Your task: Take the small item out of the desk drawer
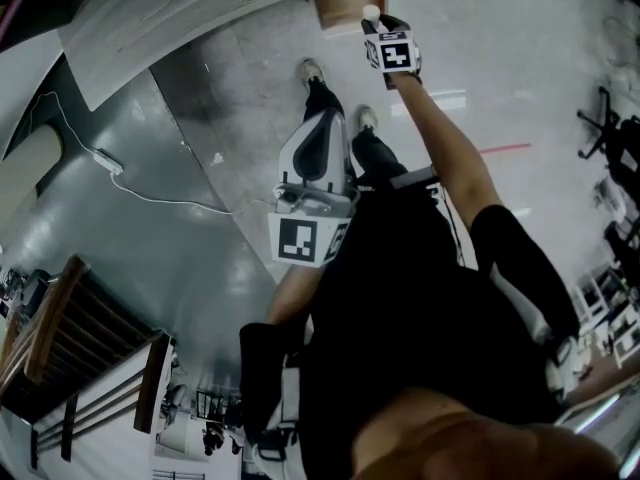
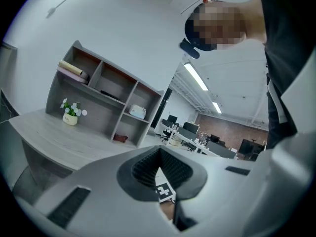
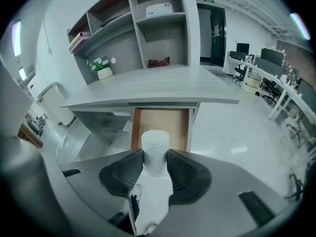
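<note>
The desk drawer [image 3: 176, 124] stands pulled out under the grey desk top [image 3: 148, 90], its brown wooden bottom showing. My right gripper [image 3: 155, 158] is shut on a small white cylindrical item [image 3: 155, 144], held upright just in front of and above the drawer. In the head view the right gripper [image 1: 385, 30] is stretched out to the drawer [image 1: 345, 4] with the white item [image 1: 371, 12] at its tip. My left gripper [image 1: 325, 118] hangs close to the person's body, away from the desk. Its jaws meet at the tips [image 2: 159, 153] with nothing between them.
A shelf unit [image 3: 148, 28] on the desk holds a flower pot [image 3: 103, 72], a white box and a dark object. A white cable with a power strip [image 1: 105, 160] lies on the floor at left. A wooden chair [image 1: 70, 338] stands lower left. Office desks fill the right.
</note>
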`<act>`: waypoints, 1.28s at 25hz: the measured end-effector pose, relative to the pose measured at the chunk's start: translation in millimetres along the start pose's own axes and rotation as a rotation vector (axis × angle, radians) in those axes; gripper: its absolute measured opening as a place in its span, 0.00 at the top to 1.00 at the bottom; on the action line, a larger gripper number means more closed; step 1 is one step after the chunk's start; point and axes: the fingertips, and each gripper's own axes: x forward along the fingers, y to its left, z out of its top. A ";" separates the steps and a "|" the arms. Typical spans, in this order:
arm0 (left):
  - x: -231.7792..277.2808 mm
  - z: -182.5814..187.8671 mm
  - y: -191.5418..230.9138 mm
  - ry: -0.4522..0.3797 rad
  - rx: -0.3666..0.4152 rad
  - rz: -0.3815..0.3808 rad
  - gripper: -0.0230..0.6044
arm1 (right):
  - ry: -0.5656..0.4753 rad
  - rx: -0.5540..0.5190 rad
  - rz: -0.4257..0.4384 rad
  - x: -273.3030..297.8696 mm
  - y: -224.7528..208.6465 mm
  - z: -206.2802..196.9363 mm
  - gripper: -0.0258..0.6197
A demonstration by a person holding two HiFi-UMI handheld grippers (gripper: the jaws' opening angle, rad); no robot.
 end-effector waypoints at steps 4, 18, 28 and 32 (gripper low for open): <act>-14.7 -2.0 -19.4 -0.020 0.051 -0.018 0.97 | -0.031 -0.009 0.013 -31.4 -0.1 1.1 0.73; -67.2 2.2 -77.0 -0.124 0.158 0.003 0.97 | -0.192 -0.029 0.123 -137.1 26.2 9.8 0.73; -95.8 -4.9 -99.0 -0.143 0.175 0.050 0.97 | -0.307 -0.040 0.182 -205.6 31.1 -1.1 0.73; -104.5 -5.2 -97.1 -0.139 0.177 0.039 0.97 | -0.341 -0.033 0.204 -230.7 40.6 -4.6 0.73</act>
